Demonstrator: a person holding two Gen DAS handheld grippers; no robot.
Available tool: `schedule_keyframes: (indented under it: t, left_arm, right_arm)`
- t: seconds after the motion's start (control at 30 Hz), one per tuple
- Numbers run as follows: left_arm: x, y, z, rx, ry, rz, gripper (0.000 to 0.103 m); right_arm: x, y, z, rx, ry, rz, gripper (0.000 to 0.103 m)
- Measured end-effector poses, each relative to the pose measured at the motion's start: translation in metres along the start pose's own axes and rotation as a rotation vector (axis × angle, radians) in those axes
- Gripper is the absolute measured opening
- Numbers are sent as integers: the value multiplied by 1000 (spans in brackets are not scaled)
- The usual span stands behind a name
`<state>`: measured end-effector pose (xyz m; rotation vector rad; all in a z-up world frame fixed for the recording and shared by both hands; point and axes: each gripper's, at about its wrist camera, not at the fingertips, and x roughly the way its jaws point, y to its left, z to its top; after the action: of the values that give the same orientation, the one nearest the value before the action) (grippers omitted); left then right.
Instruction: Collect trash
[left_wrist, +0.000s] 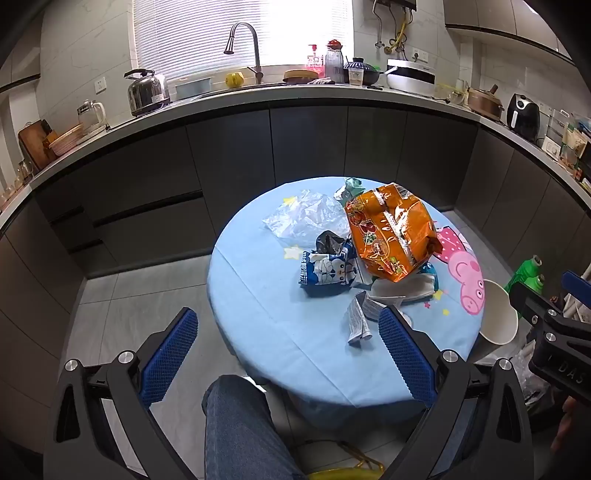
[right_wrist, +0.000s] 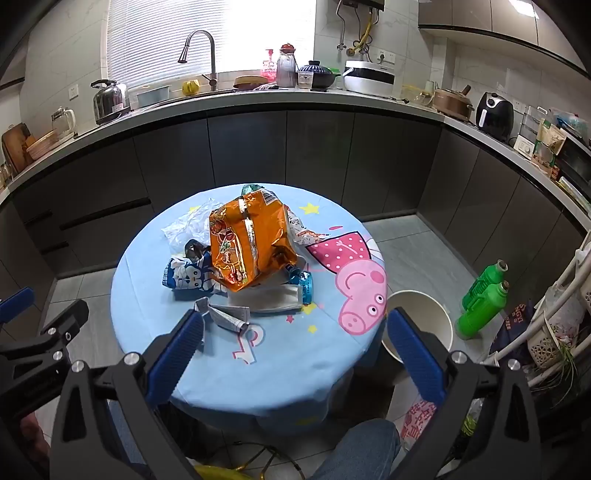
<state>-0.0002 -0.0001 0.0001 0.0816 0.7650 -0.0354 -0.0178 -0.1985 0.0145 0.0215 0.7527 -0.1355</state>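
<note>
A round table with a blue cartoon cloth (left_wrist: 258, 314) (right_wrist: 295, 369) holds a pile of trash. A large orange snack bag (left_wrist: 389, 232) (right_wrist: 247, 243) sits in the middle. Beside it lie a blue and white wrapper (left_wrist: 327, 275) (right_wrist: 188, 277), a clear plastic bag (left_wrist: 303, 216) (right_wrist: 184, 227), a crumpled paper slip (left_wrist: 357, 321) (right_wrist: 229, 314) and a white flat packet (left_wrist: 400, 290) (right_wrist: 273, 297). A white bin (left_wrist: 496, 314) (right_wrist: 424, 317) stands on the floor right of the table. My left gripper (left_wrist: 288, 354) is open above the table's near edge. My right gripper (right_wrist: 295, 350) is open, also empty, short of the paper slip.
Dark kitchen cabinets and a worktop with kettle (left_wrist: 146, 90), tap and pots curve behind the table. Two green bottles (right_wrist: 484, 299) and a white rack (right_wrist: 554, 314) stand on the floor at the right. The person's jeans-clad leg (left_wrist: 240, 432) is under the left gripper.
</note>
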Motion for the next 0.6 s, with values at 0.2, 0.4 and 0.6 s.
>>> schedule_keyframes:
  t: [0.2,0.4,0.6]
  left_arm:
    - [0,0,0,0,0,0,95]
    - [0,0,0,-1,0,0,95]
    - [0,0,0,-1,-1,-1,95]
  right_arm:
    - [0,0,0,0,0,-1,100]
    - [-1,1,0,-1,0,-1,100]
    - [-1,1,0,-1,1,-2,100]
